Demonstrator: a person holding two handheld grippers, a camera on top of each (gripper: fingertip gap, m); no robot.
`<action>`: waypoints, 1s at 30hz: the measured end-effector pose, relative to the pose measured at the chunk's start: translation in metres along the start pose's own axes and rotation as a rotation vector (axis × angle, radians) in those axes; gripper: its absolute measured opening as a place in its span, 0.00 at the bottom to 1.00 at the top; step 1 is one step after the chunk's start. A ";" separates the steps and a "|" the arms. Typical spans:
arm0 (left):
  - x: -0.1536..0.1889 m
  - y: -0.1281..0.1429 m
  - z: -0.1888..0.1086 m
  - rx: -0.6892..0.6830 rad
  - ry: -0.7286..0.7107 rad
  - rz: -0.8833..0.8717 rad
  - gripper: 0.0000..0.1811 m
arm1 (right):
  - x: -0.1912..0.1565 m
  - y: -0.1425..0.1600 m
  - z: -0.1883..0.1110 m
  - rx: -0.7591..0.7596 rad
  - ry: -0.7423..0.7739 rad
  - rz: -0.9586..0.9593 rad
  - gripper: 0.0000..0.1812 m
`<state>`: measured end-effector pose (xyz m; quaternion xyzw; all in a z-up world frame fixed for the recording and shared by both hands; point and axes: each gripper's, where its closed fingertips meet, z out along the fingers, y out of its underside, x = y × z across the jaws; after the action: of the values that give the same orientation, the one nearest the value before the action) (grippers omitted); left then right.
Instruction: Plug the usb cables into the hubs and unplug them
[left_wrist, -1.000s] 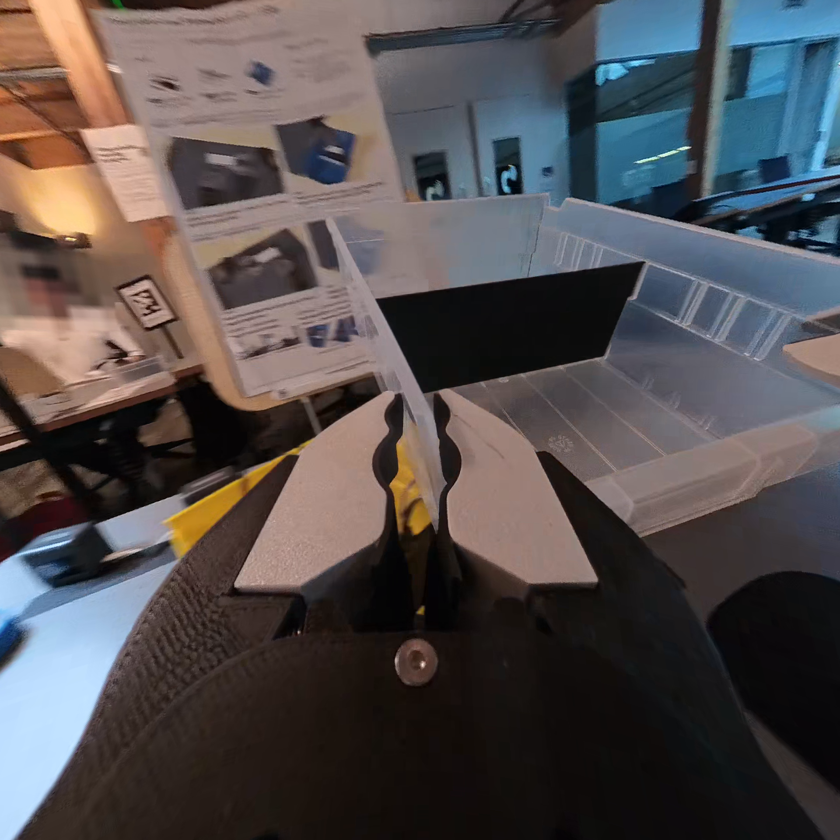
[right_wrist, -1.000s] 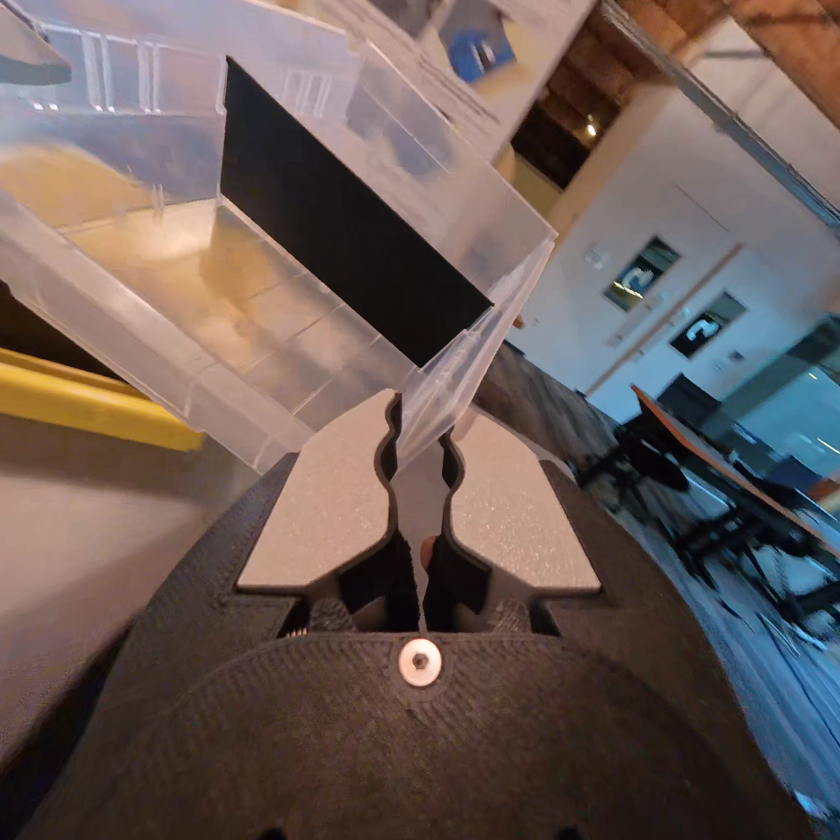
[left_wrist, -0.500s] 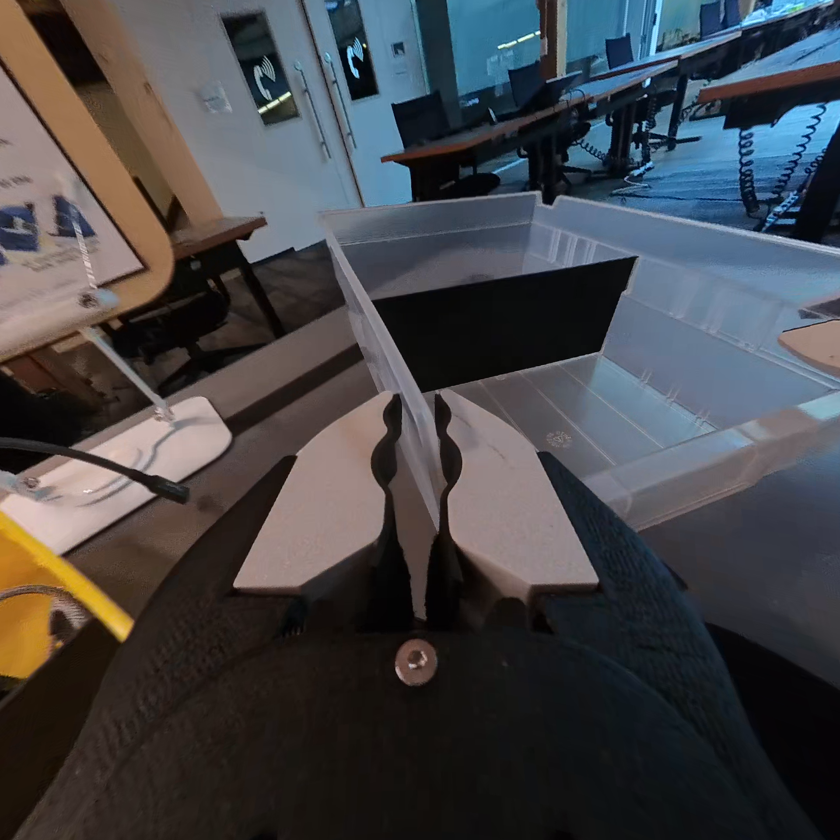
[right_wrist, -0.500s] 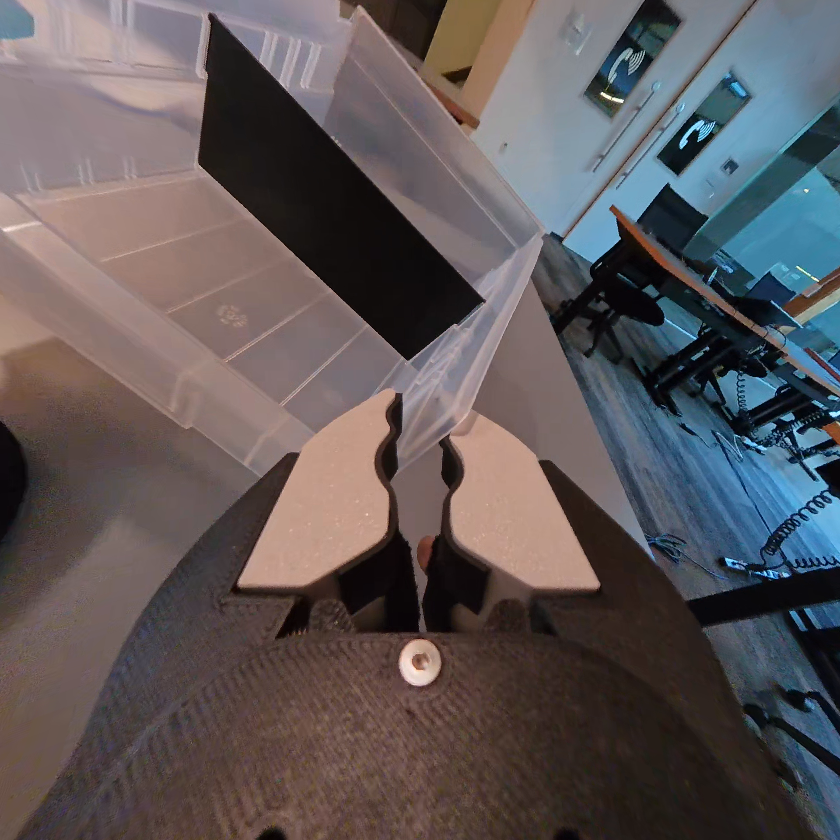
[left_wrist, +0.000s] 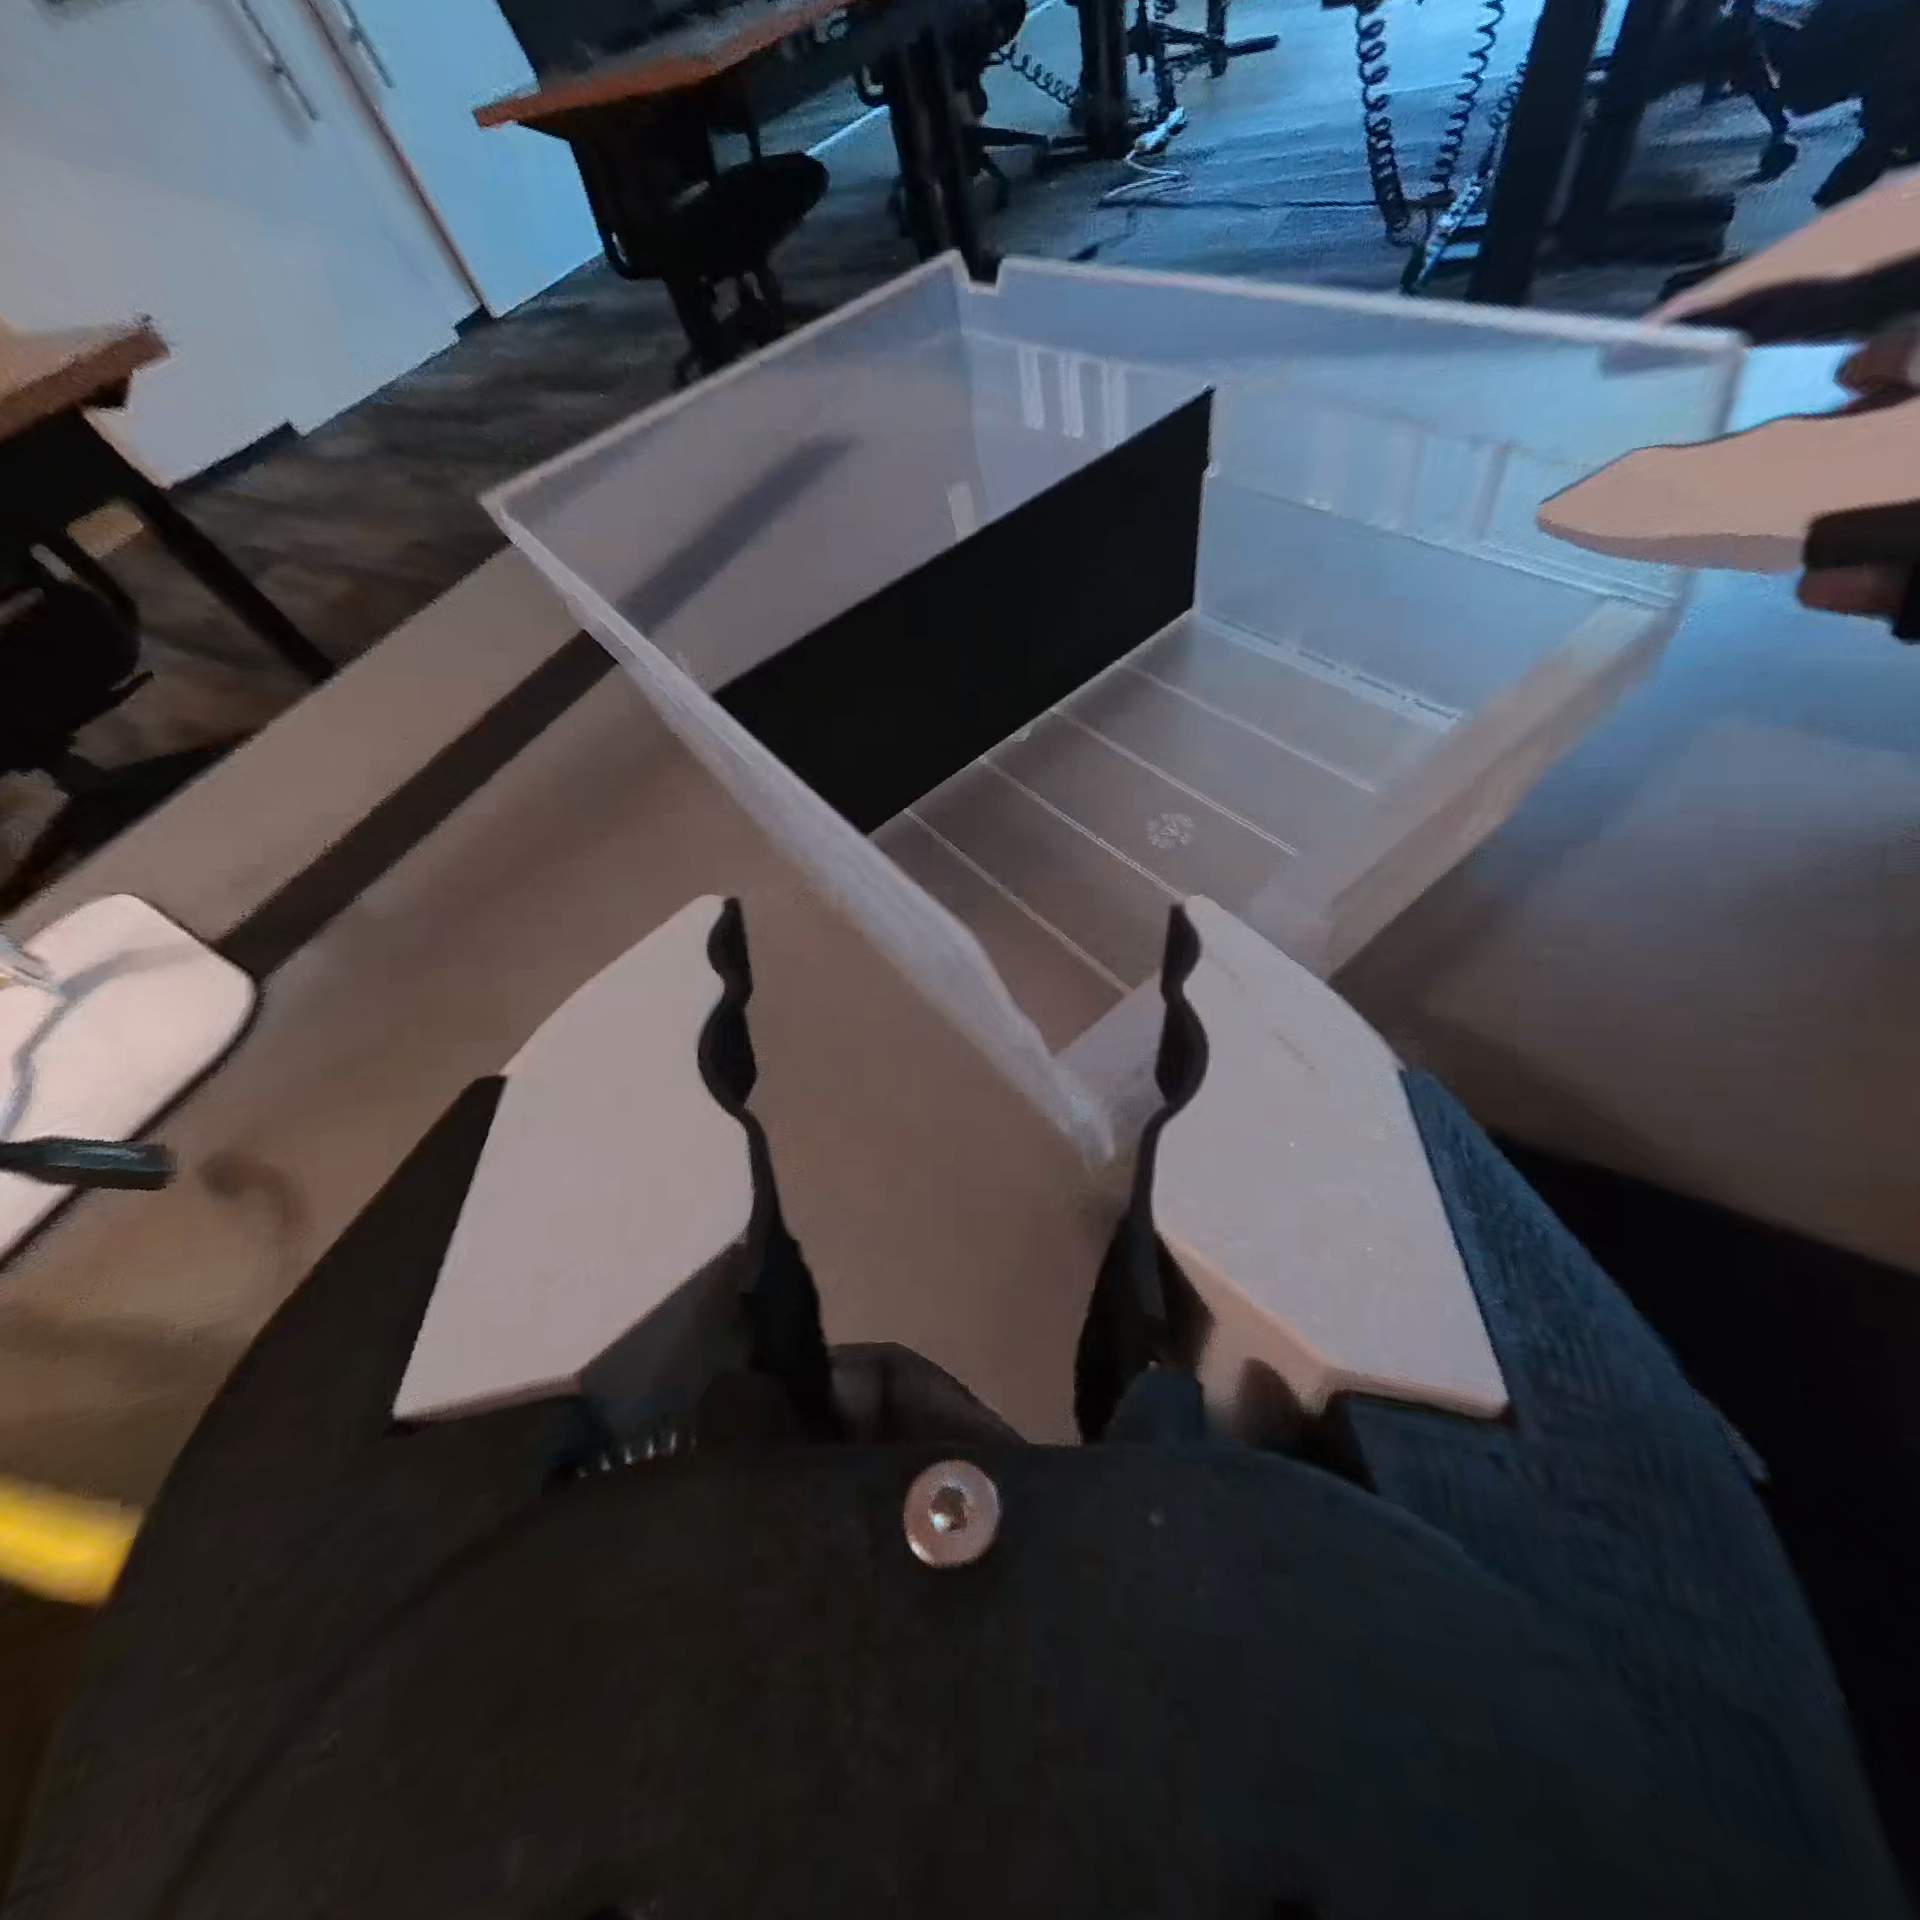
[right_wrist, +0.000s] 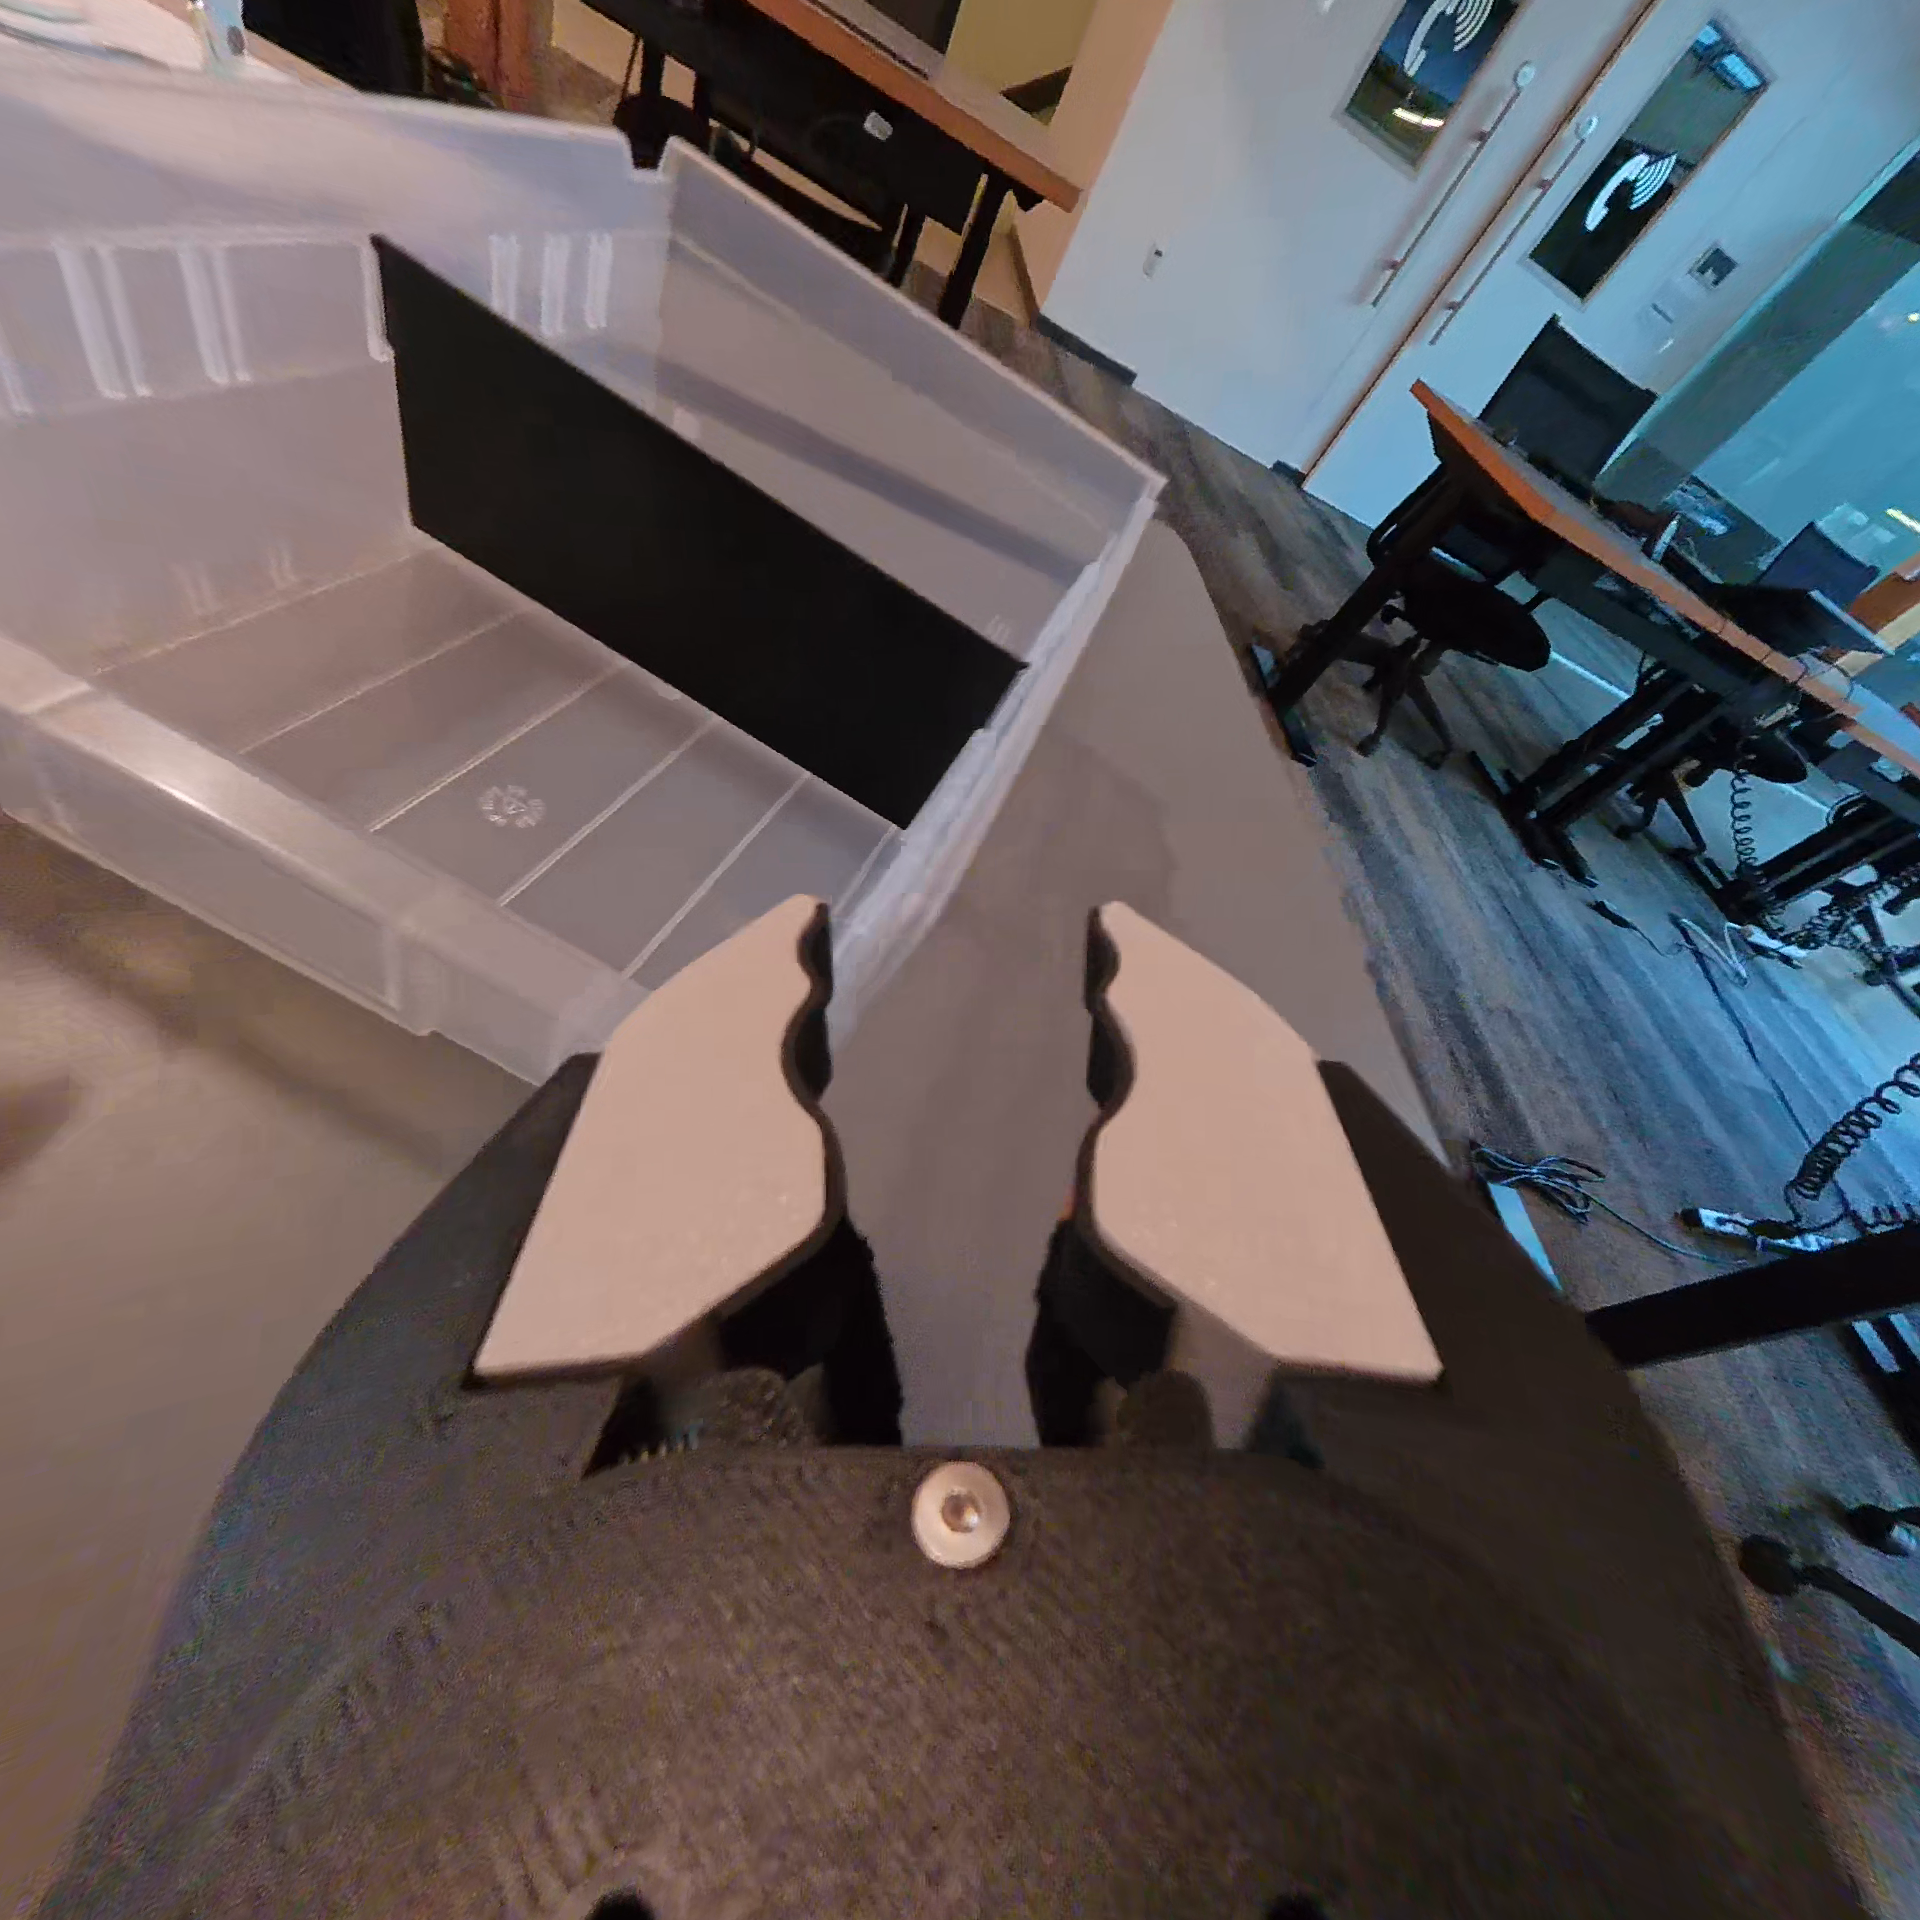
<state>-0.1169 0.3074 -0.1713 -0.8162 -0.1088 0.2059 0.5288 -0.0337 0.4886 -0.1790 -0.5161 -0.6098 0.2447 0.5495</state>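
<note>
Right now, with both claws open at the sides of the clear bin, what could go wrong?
1. The bin sits near the table edge; a nudge from the right claw could push it toward the floor.
2. The left claw straddles the bin's side wall; pulling away crooked may snag and drag it.

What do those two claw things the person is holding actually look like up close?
Both look alike. The left gripper and the right gripper each have two flat, pale grey fingers with a wavy black inner edge, like rubbery padding. They sit in a rounded black body with a rough, ridged texture and one silver hex screw at its centre. No cables, sleeves or markings show.
</note>
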 end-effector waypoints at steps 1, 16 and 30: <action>-0.002 -0.004 -0.017 0.004 0.006 0.026 0.43 | 0.006 -0.004 -0.005 0.010 0.002 -0.008 0.30; -0.119 0.173 -0.157 -0.762 -0.315 0.394 0.19 | -0.113 -0.007 0.003 -0.145 -0.453 -0.694 0.32; -0.161 0.219 -0.253 -0.822 -0.270 0.398 0.20 | -0.114 0.012 0.025 -0.315 -0.382 -0.992 0.18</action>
<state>-0.1546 -0.0546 -0.2441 -0.9287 -0.0904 0.3473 0.0937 -0.0676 0.3975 -0.2439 -0.1895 -0.8977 -0.0482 0.3948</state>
